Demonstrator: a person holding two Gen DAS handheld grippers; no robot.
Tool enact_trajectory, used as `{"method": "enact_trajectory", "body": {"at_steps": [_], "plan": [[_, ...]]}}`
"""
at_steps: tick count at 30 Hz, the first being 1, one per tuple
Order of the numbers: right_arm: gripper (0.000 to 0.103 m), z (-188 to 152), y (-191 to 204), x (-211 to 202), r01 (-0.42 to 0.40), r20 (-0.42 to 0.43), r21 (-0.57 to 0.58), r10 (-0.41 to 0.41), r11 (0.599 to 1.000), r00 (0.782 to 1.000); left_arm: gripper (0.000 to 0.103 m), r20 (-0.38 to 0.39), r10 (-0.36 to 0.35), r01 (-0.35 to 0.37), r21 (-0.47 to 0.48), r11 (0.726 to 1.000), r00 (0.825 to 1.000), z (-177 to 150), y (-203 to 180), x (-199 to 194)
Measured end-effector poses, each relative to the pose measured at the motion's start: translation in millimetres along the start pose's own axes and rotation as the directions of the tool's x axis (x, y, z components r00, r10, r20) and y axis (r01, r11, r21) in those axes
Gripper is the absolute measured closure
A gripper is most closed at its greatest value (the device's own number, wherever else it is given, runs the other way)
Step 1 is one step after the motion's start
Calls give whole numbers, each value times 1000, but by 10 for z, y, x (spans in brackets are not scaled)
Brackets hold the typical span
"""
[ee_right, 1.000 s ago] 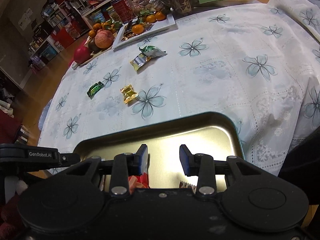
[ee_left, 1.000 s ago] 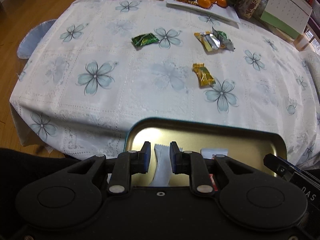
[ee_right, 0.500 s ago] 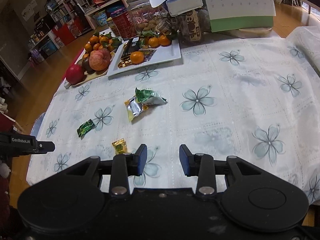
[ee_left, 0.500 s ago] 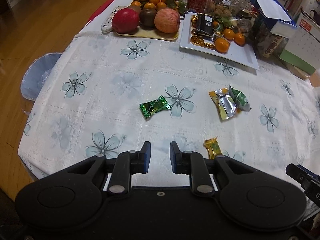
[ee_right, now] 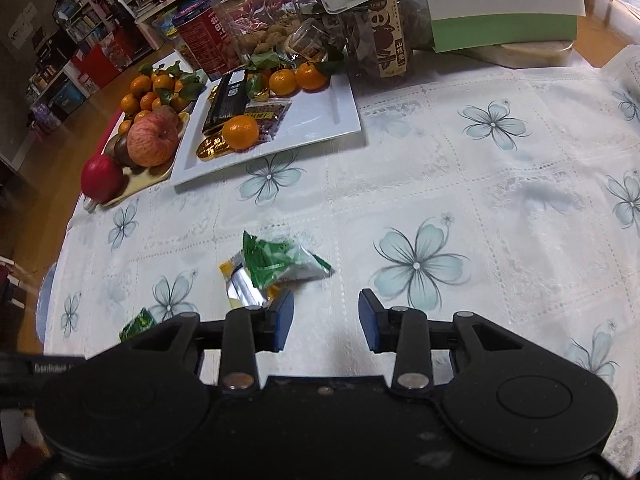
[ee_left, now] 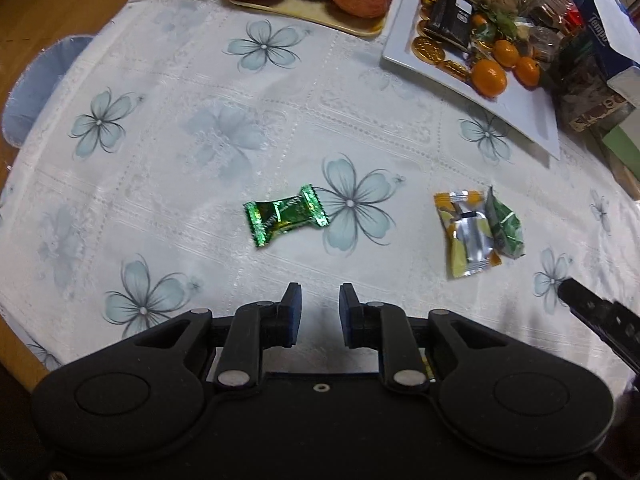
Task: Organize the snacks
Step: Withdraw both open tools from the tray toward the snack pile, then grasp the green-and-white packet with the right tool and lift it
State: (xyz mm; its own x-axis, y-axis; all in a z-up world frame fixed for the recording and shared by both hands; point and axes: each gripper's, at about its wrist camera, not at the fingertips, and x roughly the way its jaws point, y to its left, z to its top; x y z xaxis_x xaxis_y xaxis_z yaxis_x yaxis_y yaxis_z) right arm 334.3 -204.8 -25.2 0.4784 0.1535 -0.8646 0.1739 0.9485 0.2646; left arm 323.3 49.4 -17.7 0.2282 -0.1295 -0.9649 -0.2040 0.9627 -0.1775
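Observation:
A green foil candy [ee_left: 285, 213] lies on the flowered tablecloth just ahead of my left gripper [ee_left: 319, 309], which is open and empty. A yellow-silver packet [ee_left: 467, 233] and a green-white packet [ee_left: 505, 229] lie together to its right. In the right wrist view the green-white packet [ee_right: 280, 261] rests on the yellow-silver one [ee_right: 244, 288], just ahead-left of my open, empty right gripper [ee_right: 325, 312]. The green candy [ee_right: 138, 323] shows at the lower left there.
A white plate [ee_right: 320, 120] with tangerines, gold coins and a dark bar stands at the back. A tray of apples [ee_left: 320, 12] is beside it. Jars, a tissue box and a calendar [ee_right: 504, 4] crowd the far edge. The right gripper's tip [ee_left: 600, 316] shows at right.
Both grippers have moved forward from over the metal tin near the table edge to low over the tablecloth, close to the loose snacks. The tin has left both views.

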Motion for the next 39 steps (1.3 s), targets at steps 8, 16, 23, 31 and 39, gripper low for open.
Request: {"method": "enact_trajectory", "body": {"at_steps": [8,16,23,31,39], "plan": [[65,328,283,545,14,37,-19,-14,1000,999,76,5,-18,18,57,998,1000,37,-137,-50],[65,356,446,899,64,-1,-49,-64,997,998,76,1,-51,51,47,998,999,63,-147,-92],[65,246,498,906,78,-28,-100,-81,992,996,76,3,-50,50,41,998,999,66,-126,-100],[65,-9,342,668,92,-83,-99,-100,991,991,76,11,-54,54,26,998,998,59,-68,-124],[64,-265,196,383,99,-114,-65,-105,993,988,76,17,-58,58,4,998,998,34,49,-155]]}}
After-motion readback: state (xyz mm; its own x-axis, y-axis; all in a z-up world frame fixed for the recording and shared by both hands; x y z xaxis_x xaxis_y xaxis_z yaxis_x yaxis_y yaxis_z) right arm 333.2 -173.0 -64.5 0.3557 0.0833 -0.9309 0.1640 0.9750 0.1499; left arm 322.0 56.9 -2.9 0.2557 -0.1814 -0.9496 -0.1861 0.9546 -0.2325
